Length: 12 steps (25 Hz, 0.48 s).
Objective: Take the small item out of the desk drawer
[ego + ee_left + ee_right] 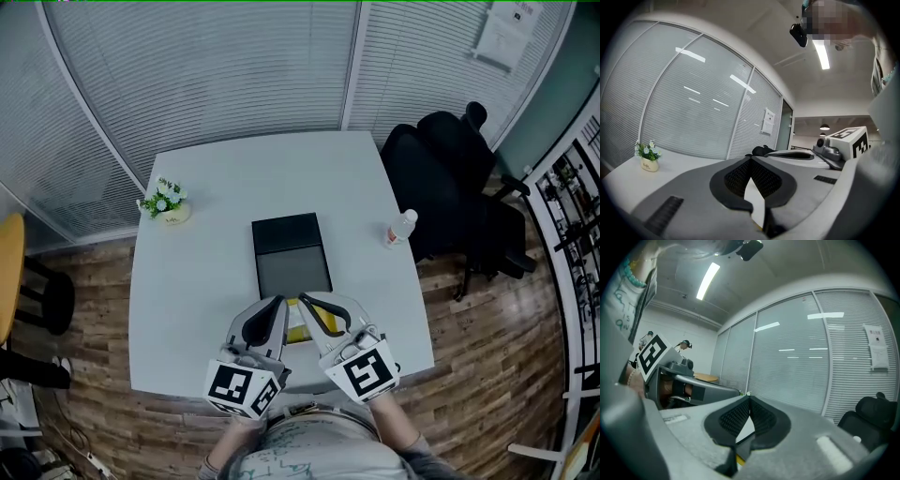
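In the head view, the grey left gripper and grey right gripper are pointing level over the white table's near edge, with a small yellow item lying just beneath them. In the left gripper view, the jaws are meeting tip to tip on nothing. In the right gripper view, the jaws are likewise pressing together, empty.

On the table, plant sits left, bottle right, drawer box between.

flower pot print perhaps "Life", wall notice too small to read

black box blocks centre — table open both sides
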Each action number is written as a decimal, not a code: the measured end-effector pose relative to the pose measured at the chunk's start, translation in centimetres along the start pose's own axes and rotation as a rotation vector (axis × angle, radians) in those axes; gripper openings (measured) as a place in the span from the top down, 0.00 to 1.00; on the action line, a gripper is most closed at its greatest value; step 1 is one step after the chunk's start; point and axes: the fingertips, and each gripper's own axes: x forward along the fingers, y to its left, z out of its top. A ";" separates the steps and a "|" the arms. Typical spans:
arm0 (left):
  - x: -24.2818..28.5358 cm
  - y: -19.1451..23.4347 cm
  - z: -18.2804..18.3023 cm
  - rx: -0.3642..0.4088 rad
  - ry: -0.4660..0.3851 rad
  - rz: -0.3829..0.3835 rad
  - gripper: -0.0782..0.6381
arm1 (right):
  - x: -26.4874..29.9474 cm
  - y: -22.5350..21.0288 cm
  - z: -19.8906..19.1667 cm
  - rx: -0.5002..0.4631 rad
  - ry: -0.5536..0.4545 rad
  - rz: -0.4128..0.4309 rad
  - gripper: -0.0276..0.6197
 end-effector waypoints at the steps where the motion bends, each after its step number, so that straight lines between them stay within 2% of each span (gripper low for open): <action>1: 0.1 -0.1 0.0 0.001 -0.002 0.003 0.90 | -0.1 -0.2 -0.1 0.001 -0.002 0.000 0.95; 12: 0.3 -0.5 -0.3 -0.002 -0.003 0.031 0.89 | -0.1 -0.4 -0.3 -0.018 0.002 0.027 0.95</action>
